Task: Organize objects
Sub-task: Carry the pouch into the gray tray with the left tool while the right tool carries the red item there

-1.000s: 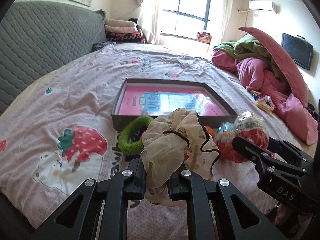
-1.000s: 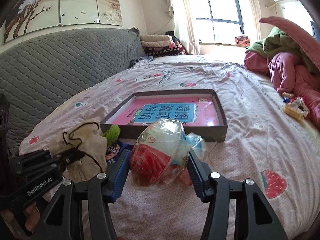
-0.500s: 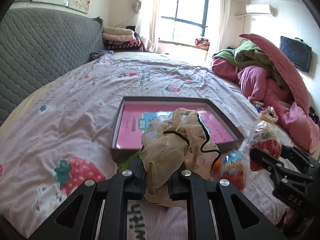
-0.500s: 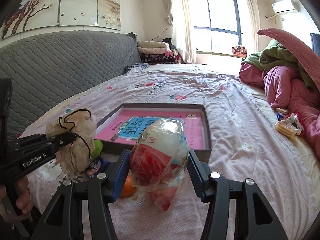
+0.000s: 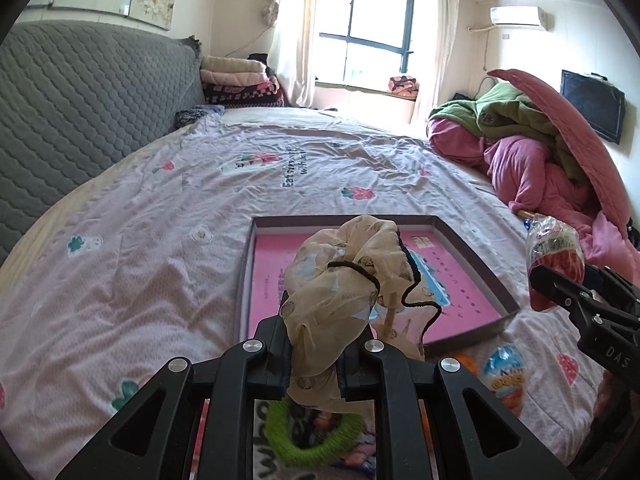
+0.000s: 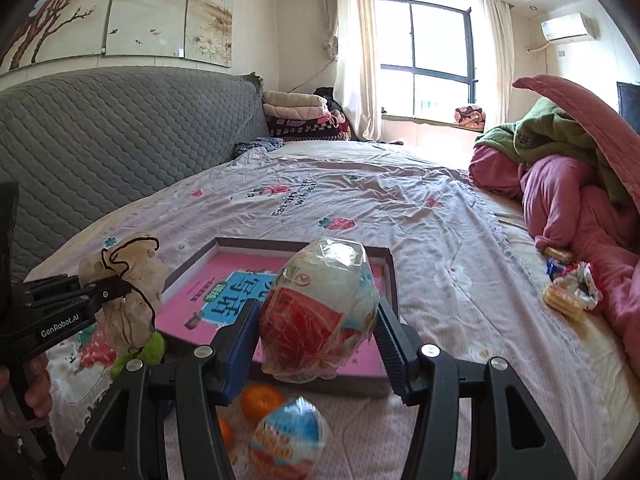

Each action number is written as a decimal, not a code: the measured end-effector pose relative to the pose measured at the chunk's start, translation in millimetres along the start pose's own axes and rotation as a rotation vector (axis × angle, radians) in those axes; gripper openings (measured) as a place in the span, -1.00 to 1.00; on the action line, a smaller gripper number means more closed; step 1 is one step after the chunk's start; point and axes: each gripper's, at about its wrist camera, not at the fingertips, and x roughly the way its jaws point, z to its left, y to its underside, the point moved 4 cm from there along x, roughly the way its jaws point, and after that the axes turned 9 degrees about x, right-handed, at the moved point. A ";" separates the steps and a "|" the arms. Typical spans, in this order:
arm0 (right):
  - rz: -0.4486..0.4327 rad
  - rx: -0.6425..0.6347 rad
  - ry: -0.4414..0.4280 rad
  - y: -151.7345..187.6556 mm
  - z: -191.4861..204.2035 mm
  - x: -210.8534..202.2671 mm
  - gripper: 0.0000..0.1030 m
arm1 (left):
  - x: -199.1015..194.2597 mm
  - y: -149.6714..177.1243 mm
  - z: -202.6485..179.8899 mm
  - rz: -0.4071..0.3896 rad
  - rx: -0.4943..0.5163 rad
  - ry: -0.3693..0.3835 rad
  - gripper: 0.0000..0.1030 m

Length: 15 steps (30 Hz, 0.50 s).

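Note:
My left gripper (image 5: 314, 364) is shut on a beige fabric scrunchie (image 5: 344, 280) with a black hair tie looped on it, held above the near edge of a shallow grey box (image 5: 476, 254) with a pink base. My right gripper (image 6: 316, 338) is shut on a large plastic-wrapped red and white egg (image 6: 320, 316), held above the box (image 6: 390, 280). That egg also shows in the left wrist view (image 5: 552, 252). The scrunchie shows at the left of the right wrist view (image 6: 128, 292).
On the bedsheet in front of the box lie a green hair ring (image 5: 316, 440), a smaller wrapped egg (image 6: 288, 436) and two oranges (image 6: 262, 400). A pile of pink and green bedding (image 5: 540, 152) fills the right. A grey headboard (image 6: 120, 128) runs along the left.
Both grippers have risen and moved forward over the box, each carrying its object. The green ring, small egg and oranges stay on the sheet below.

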 end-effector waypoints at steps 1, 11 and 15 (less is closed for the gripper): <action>0.000 -0.005 -0.001 -1.4 1.6 3.0 0.09 | 2.3 -2.5 3.7 0.000 -0.003 -0.004 -0.67; 0.046 -0.044 -0.003 -2.0 5.2 29.3 0.09 | 38.8 -28.3 18.5 0.029 -0.031 0.011 -0.66; 0.076 -0.057 0.012 -0.9 -0.4 45.3 0.09 | 56.7 -25.9 18.4 0.059 -0.023 0.012 -0.63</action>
